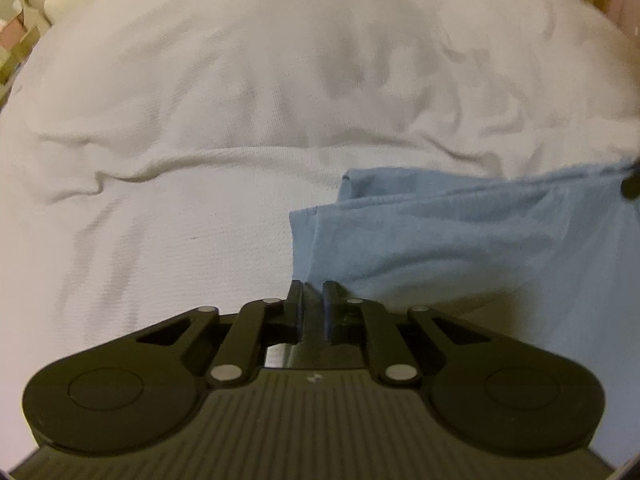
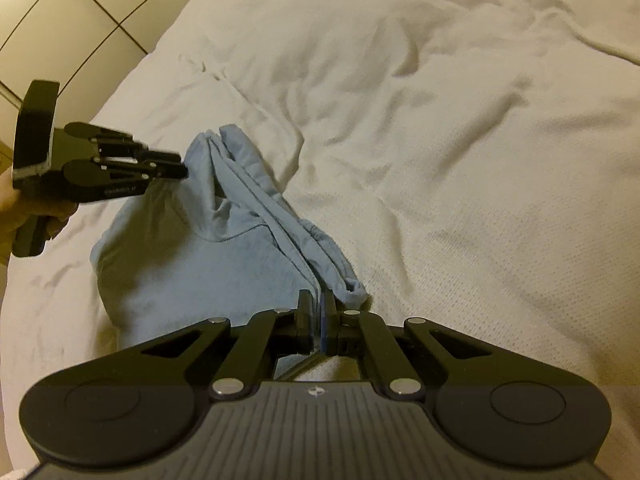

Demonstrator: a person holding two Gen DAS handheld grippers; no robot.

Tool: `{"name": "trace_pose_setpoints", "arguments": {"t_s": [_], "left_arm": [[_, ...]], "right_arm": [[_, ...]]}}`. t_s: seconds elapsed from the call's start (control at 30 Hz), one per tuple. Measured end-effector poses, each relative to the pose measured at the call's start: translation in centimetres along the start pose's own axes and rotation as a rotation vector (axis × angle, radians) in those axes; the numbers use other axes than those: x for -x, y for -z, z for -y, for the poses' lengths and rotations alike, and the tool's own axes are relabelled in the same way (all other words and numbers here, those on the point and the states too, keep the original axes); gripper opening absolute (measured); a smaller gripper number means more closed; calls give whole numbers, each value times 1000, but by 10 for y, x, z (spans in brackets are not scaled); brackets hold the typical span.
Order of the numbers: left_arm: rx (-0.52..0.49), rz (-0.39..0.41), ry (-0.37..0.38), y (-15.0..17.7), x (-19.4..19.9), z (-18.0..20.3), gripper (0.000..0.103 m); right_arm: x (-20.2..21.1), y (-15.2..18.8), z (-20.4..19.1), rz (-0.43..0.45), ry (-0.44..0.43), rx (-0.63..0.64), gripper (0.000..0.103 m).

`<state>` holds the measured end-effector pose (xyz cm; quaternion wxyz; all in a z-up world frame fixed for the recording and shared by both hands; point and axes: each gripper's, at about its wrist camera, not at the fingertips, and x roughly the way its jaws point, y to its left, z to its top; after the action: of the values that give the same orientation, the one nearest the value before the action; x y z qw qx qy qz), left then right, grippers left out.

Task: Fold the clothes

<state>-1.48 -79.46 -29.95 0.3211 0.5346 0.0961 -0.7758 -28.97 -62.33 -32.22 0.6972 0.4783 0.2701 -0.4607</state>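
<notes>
Garment: a light blue garment (image 2: 208, 248), its kind unclear, is held up between the two grippers over a white bed cover (image 2: 460, 160); its lower part droops toward the cover.
Left gripper: the left gripper (image 1: 313, 286) has its jaws pressed together on an edge of the blue fabric, which rises from the fingertips and spreads to the right in the left wrist view.
Left gripper, seen from the right: it shows at the left of the right wrist view (image 2: 182, 166), fingertips buried in the far bunched end of the cloth, a hand (image 2: 24, 212) gripping its handle.
Right gripper: the right gripper (image 2: 318, 300) pinches the near end of the cloth, a thin blue layer showing between its two fingers.
Folds: long pleats run from the right gripper's tips toward the far bunched end.
Bed cover: white, ribbed weave, creased in many places, filling both views.
Floor: pale tiles (image 2: 60, 8) with dark joints show at the far left of the right wrist view.
Sharpness: the left wrist view is slightly blurred.
</notes>
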Motion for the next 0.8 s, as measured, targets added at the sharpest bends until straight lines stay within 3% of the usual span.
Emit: {"name": "trace_pose_setpoints", "arguments": {"t_s": [0.03, 0.13, 0.27, 0.3, 0.33, 0.4, 0.53, 0.7, 0.8], "left_arm": [[17, 11, 11, -1, 0, -3, 29], [44, 23, 41, -7, -3, -9, 29], [38, -27, 79, -15, -23, -8, 29], [33, -30, 83, -16, -25, -8, 26], [26, -26, 86, -18, -25, -7, 12], [12, -19, 90, -21, -25, -6, 3], [15, 81, 51, -19, -9, -6, 1], [14, 45, 62, -12, -28, -1, 1], [33, 100, 24, -13, -18, -1, 0]], "right_arm": [[0, 0, 1, -4, -3, -4, 2], [-2, -1, 0, -15, -7, 0, 3], [-4, 0, -2, -24, -6, 1, 3], [-4, -1, -3, -22, -4, 4, 3], [-3, -1, -3, -21, -1, 6, 2], [4, -2, -6, 7, 3, 20, 2], [13, 2, -11, 48, 18, 54, 1], [3, 7, -3, 13, 36, 30, 0], [19, 4, -6, 49, 27, 52, 0]]}}
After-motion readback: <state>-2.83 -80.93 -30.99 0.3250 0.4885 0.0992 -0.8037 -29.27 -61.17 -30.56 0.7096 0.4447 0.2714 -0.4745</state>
